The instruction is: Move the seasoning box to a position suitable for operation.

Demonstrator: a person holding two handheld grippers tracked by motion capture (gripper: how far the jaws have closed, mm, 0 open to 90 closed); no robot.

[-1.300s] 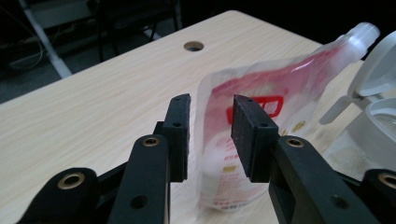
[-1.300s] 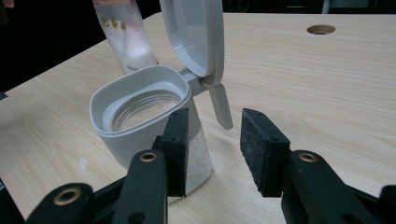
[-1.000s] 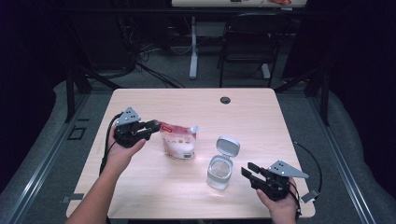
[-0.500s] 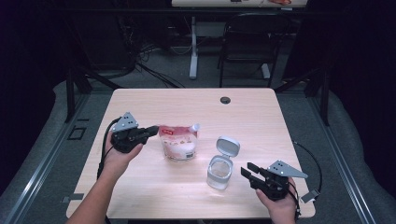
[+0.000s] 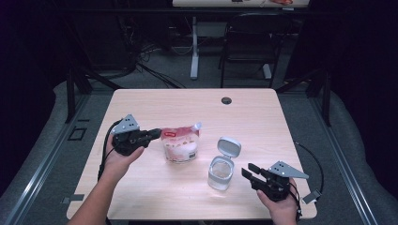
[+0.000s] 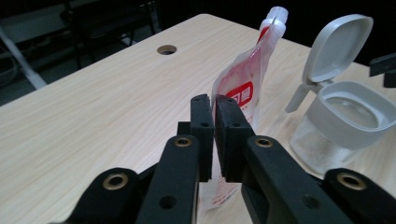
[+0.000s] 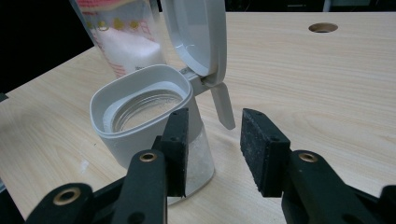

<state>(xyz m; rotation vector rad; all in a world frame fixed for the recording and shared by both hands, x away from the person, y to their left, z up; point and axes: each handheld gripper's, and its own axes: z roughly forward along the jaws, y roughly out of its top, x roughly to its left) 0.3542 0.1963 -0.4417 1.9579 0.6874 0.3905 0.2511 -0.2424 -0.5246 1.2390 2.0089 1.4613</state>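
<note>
Standing pouch (image 6: 236,88) edge sits between left tool (image 6: 214,105) pads.

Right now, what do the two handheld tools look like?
Both are black. The left tool and right tool each carry a grey three-cornered plate on top and trail a black cable. The jaws are flat black pads on arms with brass-coloured rivets. Forearms bare, no sleeves.

The only marking is a red label with white characters on the pouch (image 6: 243,84), half hidden behind the left tongs (image 6: 214,122) and too cut off to read; nothing else on the surface (image 5: 263,112) carries legible text.
</note>
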